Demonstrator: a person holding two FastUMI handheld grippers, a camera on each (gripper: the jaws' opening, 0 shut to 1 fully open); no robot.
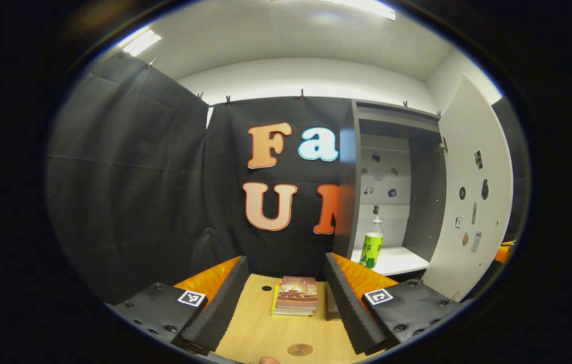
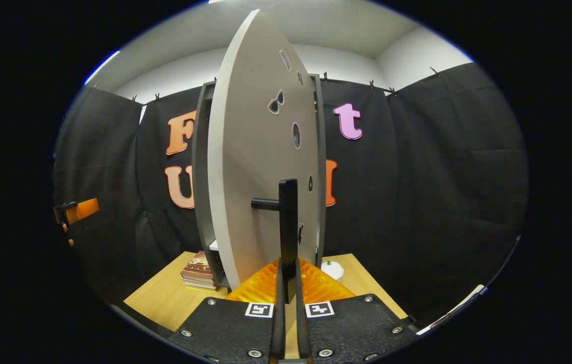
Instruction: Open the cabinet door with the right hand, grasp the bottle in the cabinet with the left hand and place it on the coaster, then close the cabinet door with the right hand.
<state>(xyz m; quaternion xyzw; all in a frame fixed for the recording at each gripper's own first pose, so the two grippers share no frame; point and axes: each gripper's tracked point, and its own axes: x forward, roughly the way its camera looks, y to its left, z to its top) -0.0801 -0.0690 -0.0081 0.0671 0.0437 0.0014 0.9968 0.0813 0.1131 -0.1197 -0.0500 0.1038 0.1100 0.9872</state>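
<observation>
One cabinet [image 1: 392,167] is standing at the back of the wooden surface [image 1: 250,323], and its door [image 1: 473,192] is swinging wide to the side, leaving the interior open toward the front. One bottle [image 1: 372,245], green-labelled with a white cap, is standing upright on the white shelf [image 1: 397,260] inside, near the shelf's front left edge, with free room to its right. The left hand-held gripper [image 1: 283,303] is hovering over the surface with its fingers spread wide, gripping nothing; between them one stack of books [image 1: 296,296] is lying farther off, and one round brown coaster [image 1: 300,349] is sitting nearer. In the right gripper view, the right hand-held gripper [image 2: 288,283] is pressing both fingers together on the black door handle [image 2: 287,227], which is sticking out from the door's face [image 2: 255,167]. One white round object [image 2: 333,269] is resting on the surface beyond the door.
</observation>
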